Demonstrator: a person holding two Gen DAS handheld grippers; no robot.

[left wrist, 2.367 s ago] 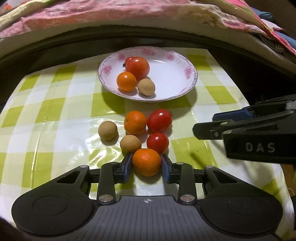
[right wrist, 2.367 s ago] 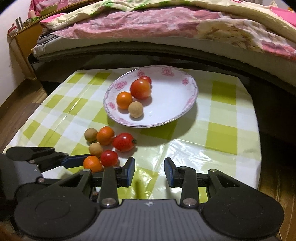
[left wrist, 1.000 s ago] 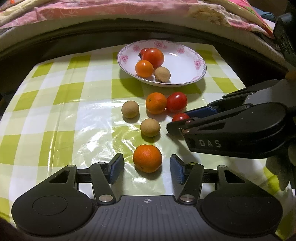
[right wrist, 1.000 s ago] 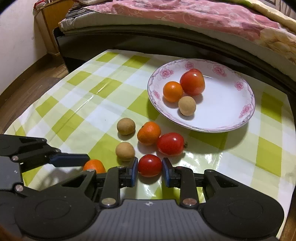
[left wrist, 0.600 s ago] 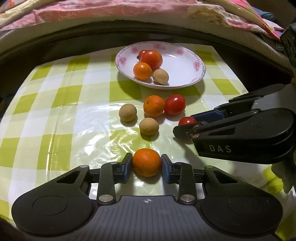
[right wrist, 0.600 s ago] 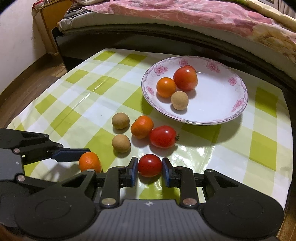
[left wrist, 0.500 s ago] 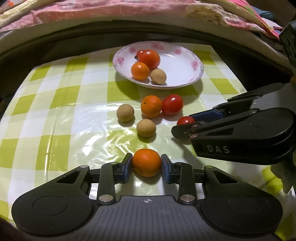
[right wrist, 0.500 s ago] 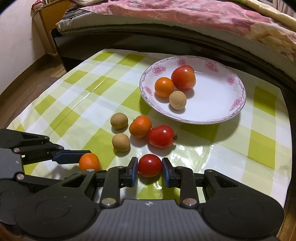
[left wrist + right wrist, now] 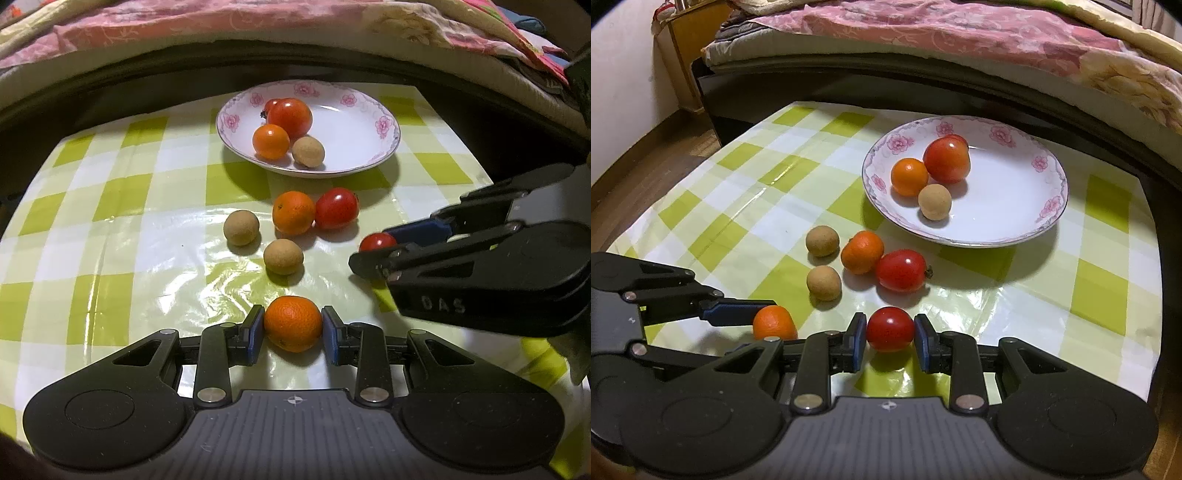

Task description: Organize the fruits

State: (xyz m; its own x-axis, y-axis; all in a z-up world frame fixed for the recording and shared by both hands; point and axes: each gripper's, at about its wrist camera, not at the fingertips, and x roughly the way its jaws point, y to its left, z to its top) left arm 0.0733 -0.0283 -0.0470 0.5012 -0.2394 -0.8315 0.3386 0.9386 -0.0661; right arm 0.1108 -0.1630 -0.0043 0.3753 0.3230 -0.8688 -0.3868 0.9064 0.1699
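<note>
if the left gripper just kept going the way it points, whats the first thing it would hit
Probably the tan round fruit just ahead of the left gripper, which already clamps an orange; depth is unclear, so the tablecloth might come first.

Glossy plastic tablecloth (image 9: 110,236) reflecting light in wrinkled patches. Glazed ceramic plate (image 9: 1049,192) shining smooth. Tomato (image 9: 890,328) showing slick, glossy skin; mandarin (image 9: 293,323) showing dimpled, matt peel. Brown fruit (image 9: 283,256) looking dull and rough. Matt black plastic gripper bodies carrying bright metal screws (image 9: 211,394). Soft cloth bedding (image 9: 942,33) lying behind.
</note>
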